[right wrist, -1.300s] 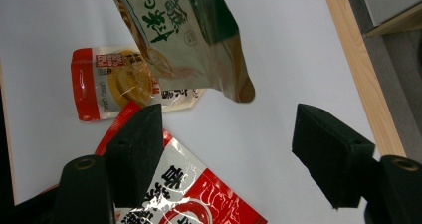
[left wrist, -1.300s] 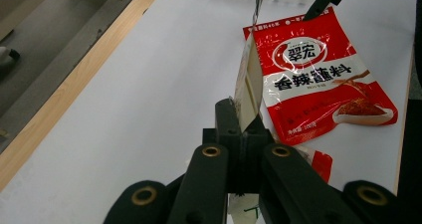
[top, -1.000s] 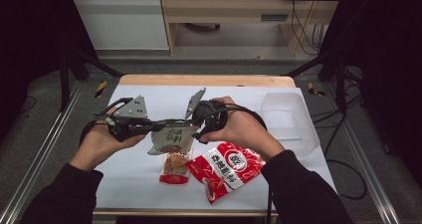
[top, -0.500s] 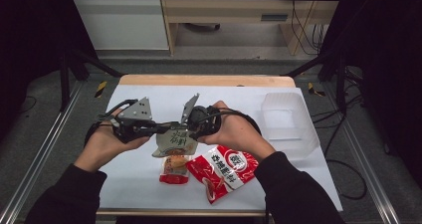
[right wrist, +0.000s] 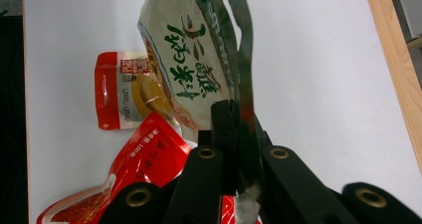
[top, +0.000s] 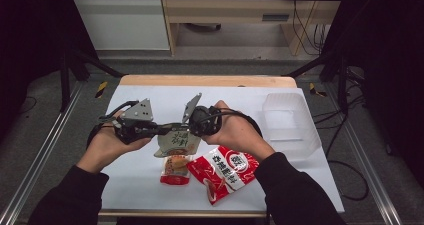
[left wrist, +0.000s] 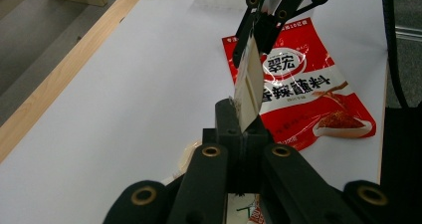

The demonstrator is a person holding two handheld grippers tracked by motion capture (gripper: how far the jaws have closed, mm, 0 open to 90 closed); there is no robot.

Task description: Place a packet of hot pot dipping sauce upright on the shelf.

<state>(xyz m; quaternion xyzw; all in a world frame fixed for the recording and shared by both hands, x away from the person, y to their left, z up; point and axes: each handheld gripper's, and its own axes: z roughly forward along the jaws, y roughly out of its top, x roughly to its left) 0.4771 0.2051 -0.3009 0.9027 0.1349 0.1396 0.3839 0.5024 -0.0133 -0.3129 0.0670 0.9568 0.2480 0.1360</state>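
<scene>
The high view is soft and low in detail, with a brightly lit white table (top: 150, 95) amid dark, almost black surroundings. Light falls from above; shadows under the hands are faint. In the left gripper view the glossy red packet (left wrist: 303, 92) shows white glare streaks. Both gripper views show their black jaws slightly blurred at the bottom edge.

White-topped table (top: 150, 97), wooden far edge; bearing: large red seasoning packet (top: 223, 171), small red sauce sachet (top: 176, 169), clear plastic container (top: 289, 122).
</scene>
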